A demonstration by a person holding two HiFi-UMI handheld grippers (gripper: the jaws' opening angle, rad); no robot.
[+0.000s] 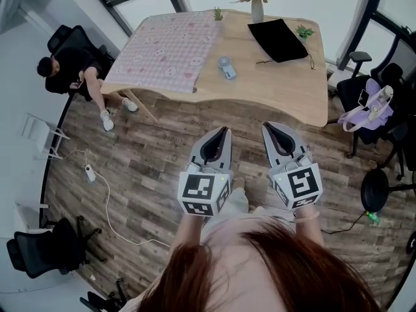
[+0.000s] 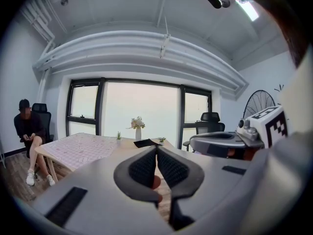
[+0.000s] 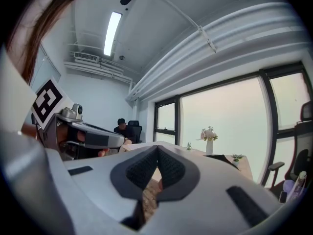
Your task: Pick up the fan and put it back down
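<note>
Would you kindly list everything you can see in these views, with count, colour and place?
table: one, light wood, ahead by the windows
tablecloth: one, pink patterned, table's left half
fan: one, pale blue, lying near the table's middle
vase of flowers: one, white, table's far edge
black cloth: one, right of the vase
small plants: two, green, far side of the table
seated person: one, dark clothes, left of the table
purple bag: one, on a black chair at right
power strip: one, white, floor at left
left gripper: one, grey, shut, empty
right gripper: one, grey, shut, empty
</note>
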